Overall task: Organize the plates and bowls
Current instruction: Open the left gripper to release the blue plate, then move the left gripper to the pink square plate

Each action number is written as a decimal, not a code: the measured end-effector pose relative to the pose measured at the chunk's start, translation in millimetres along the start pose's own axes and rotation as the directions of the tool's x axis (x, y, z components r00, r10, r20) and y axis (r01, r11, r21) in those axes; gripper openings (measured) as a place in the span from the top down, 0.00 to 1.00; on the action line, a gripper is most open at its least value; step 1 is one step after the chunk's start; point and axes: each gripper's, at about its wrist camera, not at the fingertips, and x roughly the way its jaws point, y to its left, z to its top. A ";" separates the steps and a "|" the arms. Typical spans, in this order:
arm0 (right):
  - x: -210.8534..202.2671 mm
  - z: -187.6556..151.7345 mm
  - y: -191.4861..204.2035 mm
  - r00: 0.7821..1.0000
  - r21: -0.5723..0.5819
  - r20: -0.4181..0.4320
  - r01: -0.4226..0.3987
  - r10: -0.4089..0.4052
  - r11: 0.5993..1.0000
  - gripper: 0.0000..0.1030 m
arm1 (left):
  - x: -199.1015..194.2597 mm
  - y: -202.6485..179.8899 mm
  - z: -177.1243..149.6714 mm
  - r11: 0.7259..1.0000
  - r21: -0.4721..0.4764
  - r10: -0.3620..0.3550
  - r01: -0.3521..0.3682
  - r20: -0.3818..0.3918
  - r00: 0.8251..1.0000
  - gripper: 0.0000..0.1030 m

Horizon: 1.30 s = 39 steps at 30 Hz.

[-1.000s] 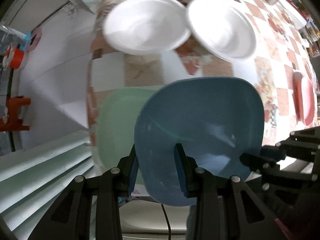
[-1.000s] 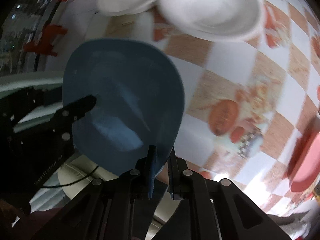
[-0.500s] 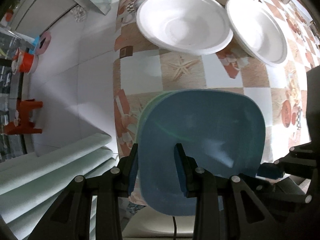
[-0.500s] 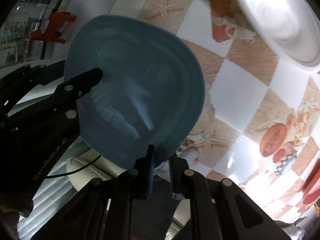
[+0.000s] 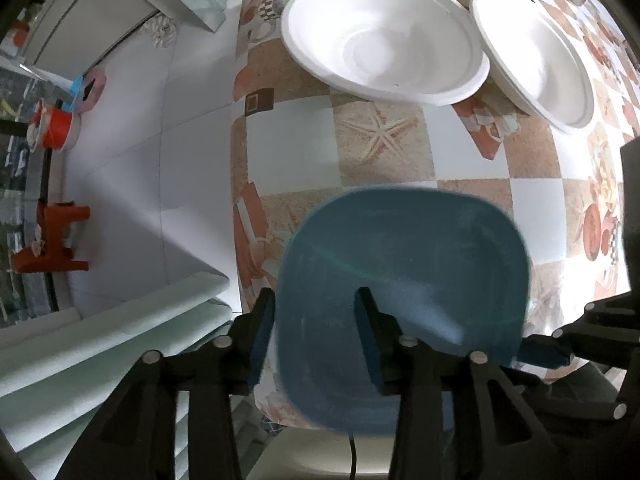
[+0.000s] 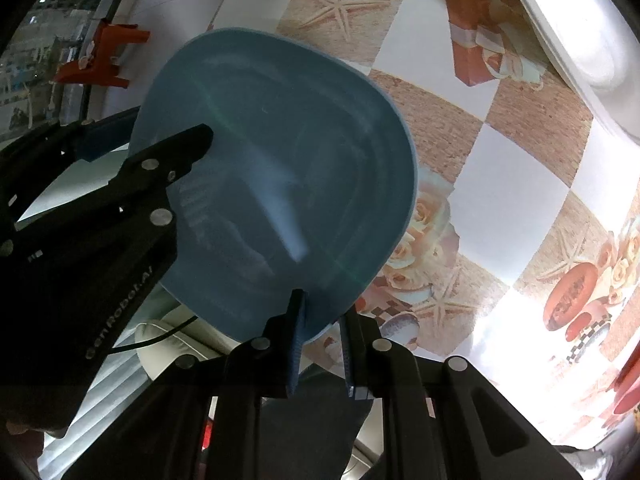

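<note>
Left wrist view: your left claw (image 5: 316, 332) straddled the near-left rim of the blue plate (image 5: 404, 280), fingers either side, not visibly pinching. Plate sat at the worktop (image 5: 292, 148) near edge, overhanging it; white bowls (image 5: 384, 36) far side.

Right wrist view: your right claw (image 6: 320, 344) was clenched on the blue plate's near-right rim. Risk: uneven release would tip the plate off the edge.
</note>
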 end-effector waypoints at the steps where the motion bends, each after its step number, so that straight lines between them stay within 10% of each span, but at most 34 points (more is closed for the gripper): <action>1: -1.2 0.7 -0.6 1.000 -0.001 0.004 -0.003 0.003 1.000 0.83 | -3.6 -1.9 -2.6 1.000 -0.003 0.006 -0.006 0.010 1.000 0.42; 6: -23.3 1.7 -8.8 0.999 0.006 0.033 0.001 -0.002 1.000 0.82 | -23.4 -6.3 -7.0 1.000 -0.001 0.029 -0.029 0.063 0.998 0.30; 8: -32.0 -2.3 -17.2 0.998 0.019 0.053 0.014 -0.015 1.000 0.38 | -35.2 -3.5 -5.8 1.000 -0.006 0.011 -0.011 0.079 0.997 0.26; 10: -42.3 -6.4 -25.2 0.996 0.023 0.085 0.019 -0.021 1.000 0.16 | -42.9 -7.7 -7.1 1.000 -0.003 -0.004 0.004 0.088 0.996 0.24; 17: -62.7 -33.5 -73.3 0.993 0.069 0.107 0.048 -0.055 0.996 0.16 | -62.8 -35.6 -2.7 0.996 0.032 -0.088 0.086 0.065 0.994 0.20; 25: -82.9 -85.7 -138.3 0.988 0.167 0.130 0.061 -0.083 0.984 0.00 | -81.2 -83.2 7.5 0.951 0.055 -0.304 0.303 0.008 0.953 0.00; 39: -140.7 -165.4 -268.6 0.969 0.467 0.227 -0.017 -0.102 0.884 0.00 | -91.3 -197.4 28.5 0.903 0.308 -0.283 0.298 -0.095 0.955 0.00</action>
